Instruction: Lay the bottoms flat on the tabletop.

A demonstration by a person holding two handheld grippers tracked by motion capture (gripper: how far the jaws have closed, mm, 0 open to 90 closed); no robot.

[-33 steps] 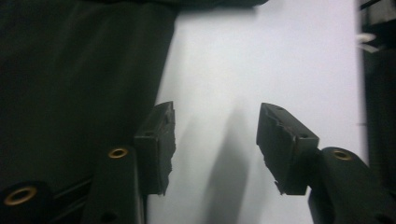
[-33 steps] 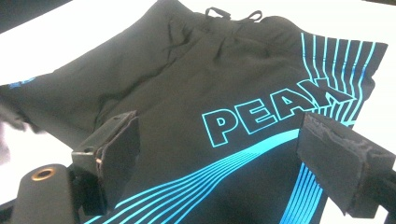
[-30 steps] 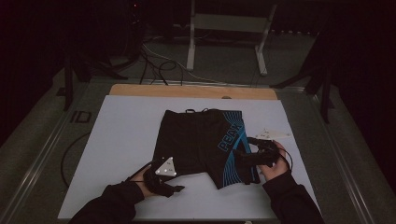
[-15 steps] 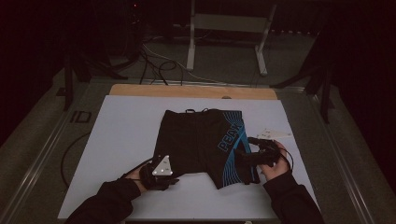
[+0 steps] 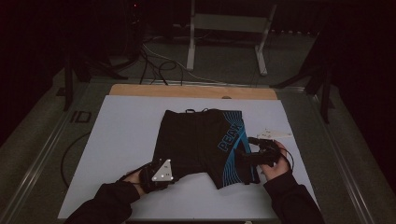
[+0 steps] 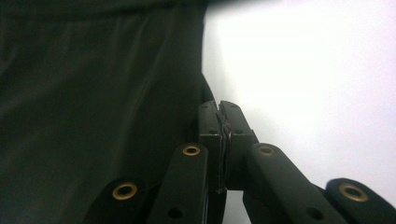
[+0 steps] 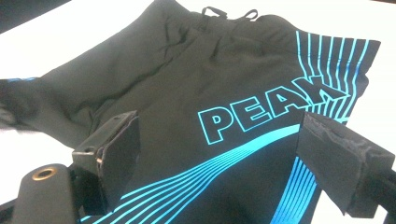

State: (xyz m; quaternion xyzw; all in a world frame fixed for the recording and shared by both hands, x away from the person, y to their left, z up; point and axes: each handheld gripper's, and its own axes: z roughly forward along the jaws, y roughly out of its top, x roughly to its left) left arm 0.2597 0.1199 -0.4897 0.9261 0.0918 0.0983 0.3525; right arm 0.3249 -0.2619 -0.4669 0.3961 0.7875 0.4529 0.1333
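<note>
- Black shorts [image 5: 201, 140] lie flat mid-table (blue "PEAK" print up).
- Left gripper [image 5: 173, 173]: jaws just closed, pinching the shorts' near leg hem.
- Right gripper [image 5: 242, 153]: jaws wide apart over the other leg, gripping nothing.

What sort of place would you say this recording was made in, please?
Probably a lab or studio bench set up for recording, not a home: a white sheet-covered table stands in a dark room, black cables trail over the floor behind it beside a grey metal stand, and black shorts with blue stripes lie spread out.
</note>
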